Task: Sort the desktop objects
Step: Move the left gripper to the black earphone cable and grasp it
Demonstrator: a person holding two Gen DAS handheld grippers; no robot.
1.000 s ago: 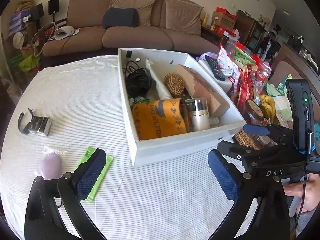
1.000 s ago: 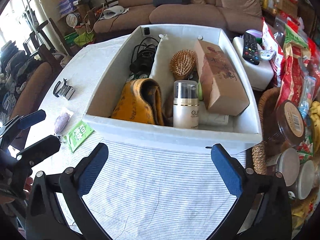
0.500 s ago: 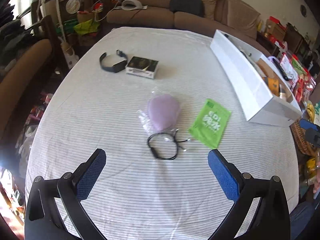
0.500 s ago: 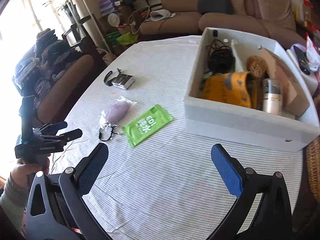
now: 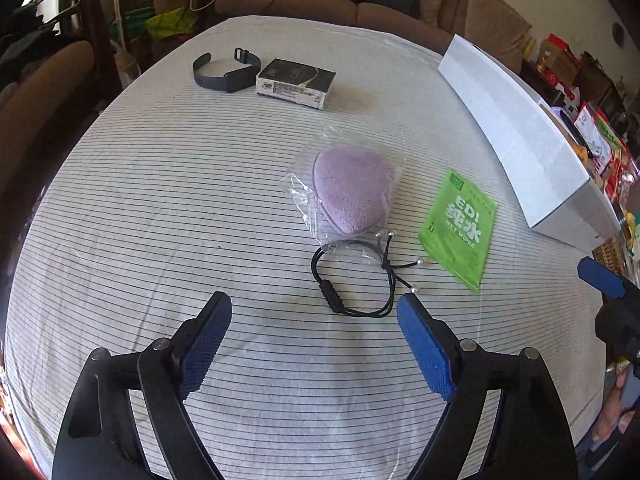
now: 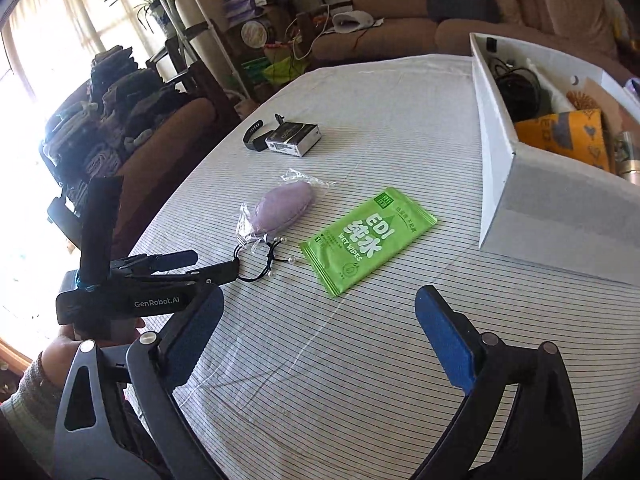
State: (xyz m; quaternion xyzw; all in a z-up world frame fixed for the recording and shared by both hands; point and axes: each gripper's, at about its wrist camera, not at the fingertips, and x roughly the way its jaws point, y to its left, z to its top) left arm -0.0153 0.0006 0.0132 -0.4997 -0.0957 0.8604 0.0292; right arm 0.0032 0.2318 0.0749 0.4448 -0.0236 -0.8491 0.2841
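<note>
Our left gripper [image 5: 314, 308] and right gripper [image 6: 318, 306] are closing, wide, nothing between. The black cord bracelet [image 5: 352, 280] lies just ahead of the left one, beside the green wipes [image 6: 366, 240]. Only the right view shows inside the white box [image 6: 500, 128], cut off.

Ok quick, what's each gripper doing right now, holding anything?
Left gripper: jaws closing, nothing between them yet; it hangs just short of the black cord bracelet.
Right gripper: jaws closing, empty, above bare tablecloth.
</note>
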